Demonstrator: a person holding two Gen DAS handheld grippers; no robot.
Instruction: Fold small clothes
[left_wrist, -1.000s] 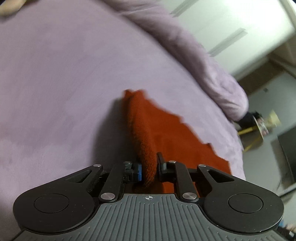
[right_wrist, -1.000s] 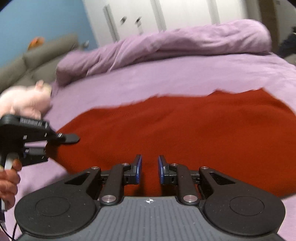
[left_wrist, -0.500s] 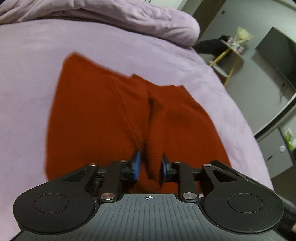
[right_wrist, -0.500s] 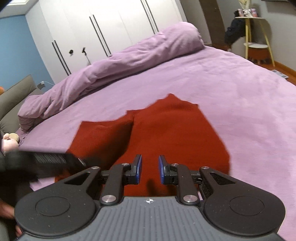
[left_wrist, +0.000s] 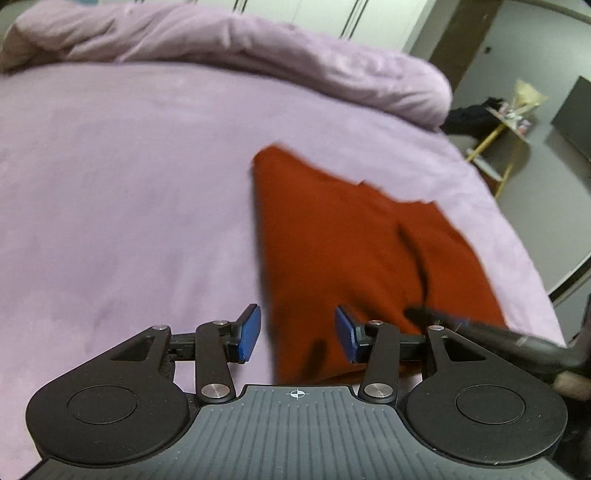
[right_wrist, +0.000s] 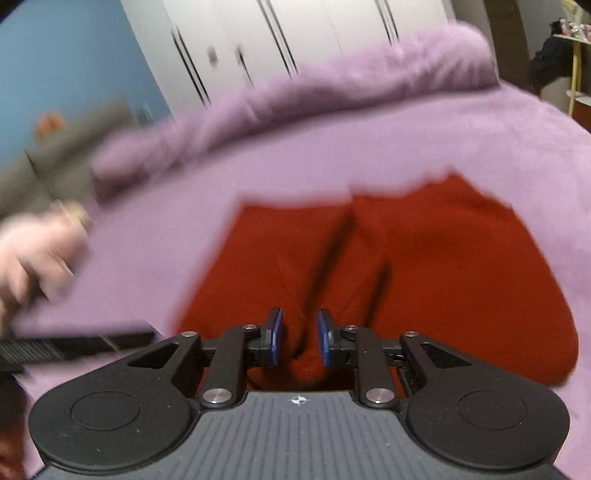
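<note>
Two tongs in play over one red garment (left_wrist: 354, 251) lying flat on a purple bed (left_wrist: 129, 206).

Left wrist view: left tongs (left_wrist: 297, 334) stand open, jaws have just been opening, blue pads (left_wrist: 249, 334) well apart. Garment's left edge runs up between the pads, but neither pad presses on it, so nothing is gripped. Garment fills centre-right of frame, a dark crease down its right half, ragged top edge toward upper centre. Bare bed sheet takes the whole left half. Rolled purple duvet (left_wrist: 258, 55) across the top. Black tip of the right tongs (left_wrist: 480, 332) pokes in at lower right, over the garment's near right part; blurred, contact unclear. Small yellow-legged side table (left_wrist: 506, 125) at upper right, off the bed.

Right wrist view: right tongs (right_wrist: 298, 338) show a narrow gap between the blue pads (right_wrist: 275, 338). A raised fold of red cloth sits in that gap; blur makes it hard to say whether the pads pinch it, so grip cannot be told. Garment (right_wrist: 424, 277) spreads across centre and right of frame, a dark fold line running up from the jaws. Blurred hand (right_wrist: 40, 254) at left edge holds the left tongs' black body (right_wrist: 74, 345), low left, just beside the garment's left edge. Duvet (right_wrist: 351, 99) along the top, white wardrobe doors (right_wrist: 295, 33) and blue wall (right_wrist: 74, 66) behind it.
</note>
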